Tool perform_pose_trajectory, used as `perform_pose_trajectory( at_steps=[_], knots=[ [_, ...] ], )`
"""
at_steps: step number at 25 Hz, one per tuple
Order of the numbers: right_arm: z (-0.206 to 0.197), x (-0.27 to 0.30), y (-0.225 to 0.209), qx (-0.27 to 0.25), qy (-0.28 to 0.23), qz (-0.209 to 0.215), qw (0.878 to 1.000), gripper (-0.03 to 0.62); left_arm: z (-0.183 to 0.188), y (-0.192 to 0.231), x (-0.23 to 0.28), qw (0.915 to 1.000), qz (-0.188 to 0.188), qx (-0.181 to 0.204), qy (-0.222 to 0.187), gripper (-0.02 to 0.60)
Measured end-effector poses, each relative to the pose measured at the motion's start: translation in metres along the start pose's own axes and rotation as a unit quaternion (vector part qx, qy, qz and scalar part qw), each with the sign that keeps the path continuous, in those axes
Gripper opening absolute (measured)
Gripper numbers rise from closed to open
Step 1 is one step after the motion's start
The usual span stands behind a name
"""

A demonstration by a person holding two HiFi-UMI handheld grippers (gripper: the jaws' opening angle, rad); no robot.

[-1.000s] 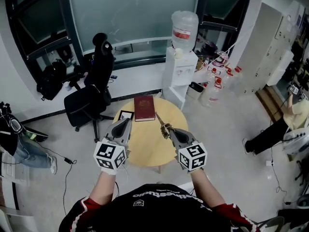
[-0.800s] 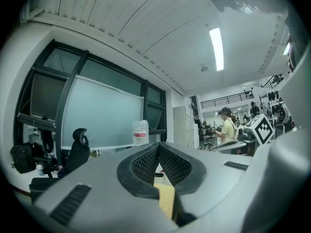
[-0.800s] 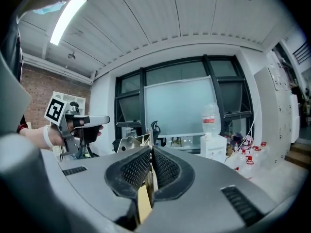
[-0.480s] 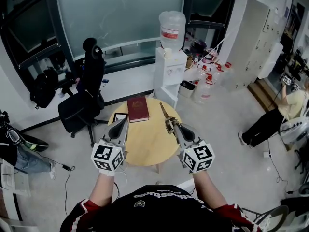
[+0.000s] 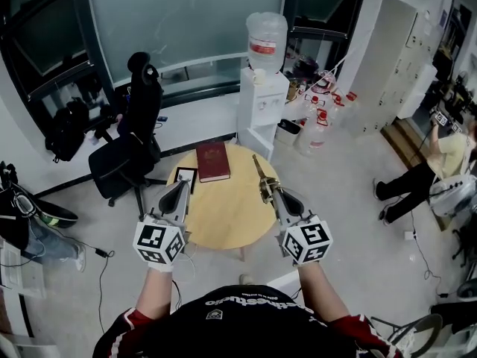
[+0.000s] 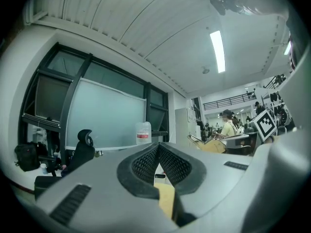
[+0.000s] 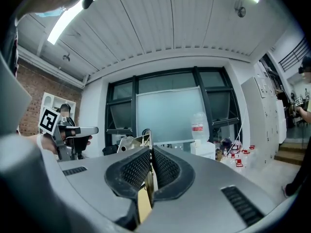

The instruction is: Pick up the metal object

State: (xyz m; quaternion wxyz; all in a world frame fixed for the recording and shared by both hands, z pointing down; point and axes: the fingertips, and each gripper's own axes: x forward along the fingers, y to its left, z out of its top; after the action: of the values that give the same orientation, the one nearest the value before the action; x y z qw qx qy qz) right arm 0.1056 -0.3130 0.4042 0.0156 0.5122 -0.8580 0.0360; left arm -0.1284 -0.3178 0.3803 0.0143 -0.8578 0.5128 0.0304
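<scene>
The metal object [image 5: 260, 174] is a slim brass-coloured piece, held in the air above the right side of the round wooden table [image 5: 223, 218]. My right gripper [image 5: 269, 193] is shut on its lower end. In the right gripper view the metal object [image 7: 136, 141] sticks up from between the pads, with my right gripper [image 7: 150, 165] clamped on it. My left gripper [image 5: 181, 188] hovers over the table's left edge, shut and with nothing in it. In the left gripper view, my left gripper [image 6: 158, 155] has its pads meeting at the tips.
A dark red book [image 5: 212, 161] and a small black-framed card [image 5: 183, 178] lie on the table's far side. A black office chair [image 5: 131, 151] stands at the left, a water dispenser [image 5: 264, 88] behind. A person [image 5: 436, 166] sits at the far right.
Both grippers have moved slightly apart, the right one going right and keeping the metal object in its jaws. The head view has shifted a little.
</scene>
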Motion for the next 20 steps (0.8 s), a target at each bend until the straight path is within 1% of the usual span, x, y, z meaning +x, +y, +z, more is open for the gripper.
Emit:
perform_pose_trajectory(
  at_steps=[9, 20],
  knots=[
    [-0.004, 0.0, 0.006, -0.003, 0.011, 0.0, 1.0, 0.033, -0.014, 0.008, -0.013, 0.9997, 0.012, -0.014, 0.012, 0.017],
    [-0.004, 0.002, 0.009, -0.005, 0.011, 0.01, 1.0, 0.033, -0.015, 0.003, -0.012, 0.9998, 0.013, -0.007, 0.01, 0.017]
  ],
)
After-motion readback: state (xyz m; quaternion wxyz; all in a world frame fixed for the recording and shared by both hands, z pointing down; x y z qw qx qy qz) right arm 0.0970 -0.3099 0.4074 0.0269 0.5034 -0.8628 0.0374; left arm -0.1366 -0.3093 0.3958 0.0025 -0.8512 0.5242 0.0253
